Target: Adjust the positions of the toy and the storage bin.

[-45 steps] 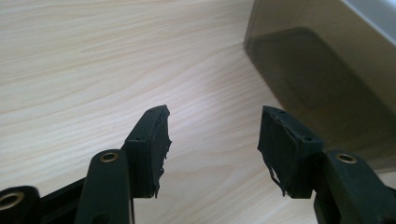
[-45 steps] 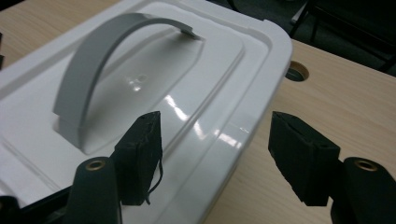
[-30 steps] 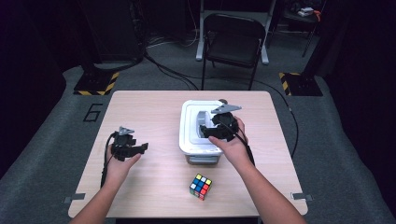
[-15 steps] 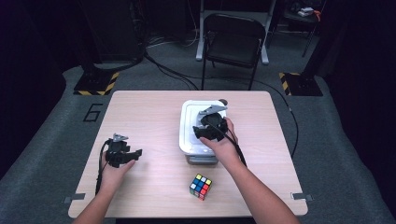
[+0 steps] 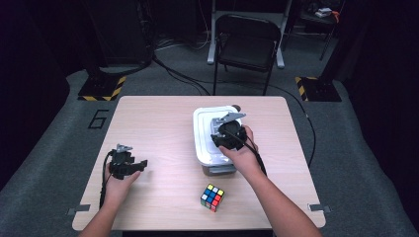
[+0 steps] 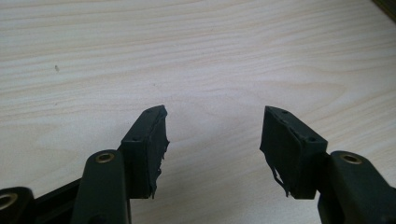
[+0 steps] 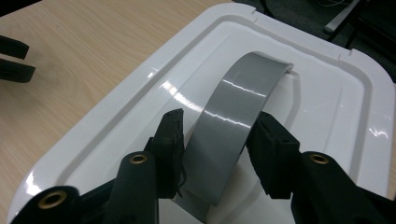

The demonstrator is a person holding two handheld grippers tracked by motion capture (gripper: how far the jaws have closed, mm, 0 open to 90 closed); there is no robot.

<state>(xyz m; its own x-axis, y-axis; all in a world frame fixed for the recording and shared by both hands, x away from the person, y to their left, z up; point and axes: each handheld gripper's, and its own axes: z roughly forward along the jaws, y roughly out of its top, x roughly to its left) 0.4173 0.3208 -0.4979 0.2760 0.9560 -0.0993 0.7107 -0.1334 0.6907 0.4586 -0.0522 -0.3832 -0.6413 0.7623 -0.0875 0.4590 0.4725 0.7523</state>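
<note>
Left claw [image 5: 141, 164], near the counter's [image 5: 163, 118] left edge: jaws apart over bare wood. One cube [image 5: 212, 197], near the front edge. One white box [image 5: 205, 143], lidded, contents hidden, right of centre. Right claw [image 7: 215, 140]: jaws astride its grey handle [image 7: 233, 119]; closed or not, cannot tell. One chair [image 5: 248, 47] beyond.

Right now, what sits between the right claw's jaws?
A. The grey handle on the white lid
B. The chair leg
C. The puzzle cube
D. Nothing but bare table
A. In the right gripper view the right claw has a jaw on either side of the grey handle on the white lid; whether they press it I cannot tell. The cube lies apart, near the table's front edge.
</note>
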